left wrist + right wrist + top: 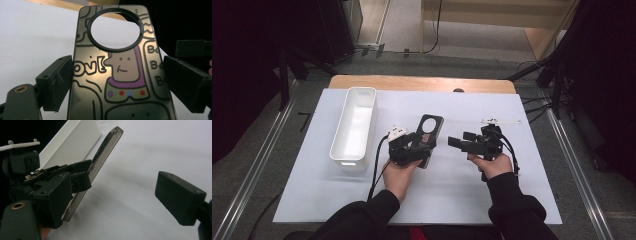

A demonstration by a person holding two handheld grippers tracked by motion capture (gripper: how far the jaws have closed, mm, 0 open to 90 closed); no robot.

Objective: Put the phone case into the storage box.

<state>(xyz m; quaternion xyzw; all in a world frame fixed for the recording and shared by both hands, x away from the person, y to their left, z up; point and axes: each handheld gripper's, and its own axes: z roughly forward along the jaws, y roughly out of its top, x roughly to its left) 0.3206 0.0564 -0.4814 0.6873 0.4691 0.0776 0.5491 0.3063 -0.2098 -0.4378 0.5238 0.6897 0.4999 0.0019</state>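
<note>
Count: one phone case, one bin, two grippers, both mine.

My left gripper [412,145] pinches the one glossy dark phone case with a cartoon figure and a round camera cut-out [429,134], one pad on each long edge, near its lower half. In the left gripper view the case [120,75] stands between the two black pads, printed side toward the camera.

Case location: raised off the white table sheet [452,185], centre of the table, just right of the one long white plastic bin [354,125].

Long axis: runs near to far, tilted slightly right. Cut-out end points far; the plain end points near, toward my hand. In the right gripper view the case [105,152] shows edge-on, leaning.

My right gripper [459,143] sits just right of the case, apart from it, jaws spread with nothing between them, aimed left at the case.
</note>
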